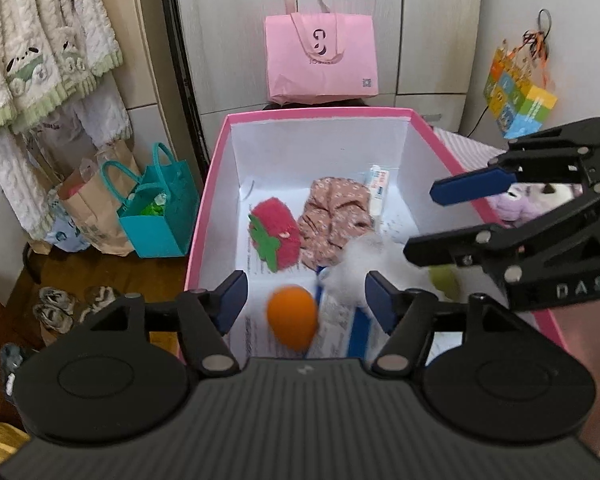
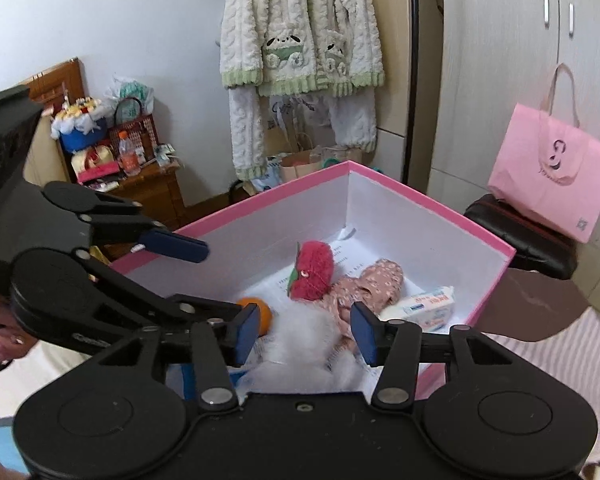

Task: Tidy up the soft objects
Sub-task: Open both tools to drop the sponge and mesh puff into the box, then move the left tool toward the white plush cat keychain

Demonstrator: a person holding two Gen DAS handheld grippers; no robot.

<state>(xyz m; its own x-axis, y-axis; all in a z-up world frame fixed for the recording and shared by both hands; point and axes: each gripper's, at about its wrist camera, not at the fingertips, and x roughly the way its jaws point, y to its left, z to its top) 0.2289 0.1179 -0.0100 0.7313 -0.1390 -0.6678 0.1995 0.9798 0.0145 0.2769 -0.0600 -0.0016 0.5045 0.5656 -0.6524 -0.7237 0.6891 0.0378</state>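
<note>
A pink box (image 1: 208, 200) (image 2: 432, 200) with white walls holds a red strawberry plush (image 1: 278, 232) (image 2: 312, 270), a crumpled pink floral cloth (image 1: 334, 216) (image 2: 374, 280) and a pack of wipes (image 2: 424, 306). My left gripper (image 1: 306, 304) (image 2: 216, 280) stands open over the near end of the box. A blurred orange ball (image 1: 292, 316) (image 2: 260, 314) is between its pads without touching them. A blurred white fluffy toy (image 1: 356, 272) (image 2: 300, 344) lies low in the box. My right gripper (image 2: 306, 334) (image 1: 432, 220) is open above it, pads clear of the fur.
A pink tote bag (image 1: 320, 60) sits behind the box. Teal bags (image 1: 156, 216) and a paper bag stand on the floor at left, under hanging fleece clothes (image 2: 300, 40). A purple plush (image 1: 516, 204) lies on the striped bedding at right.
</note>
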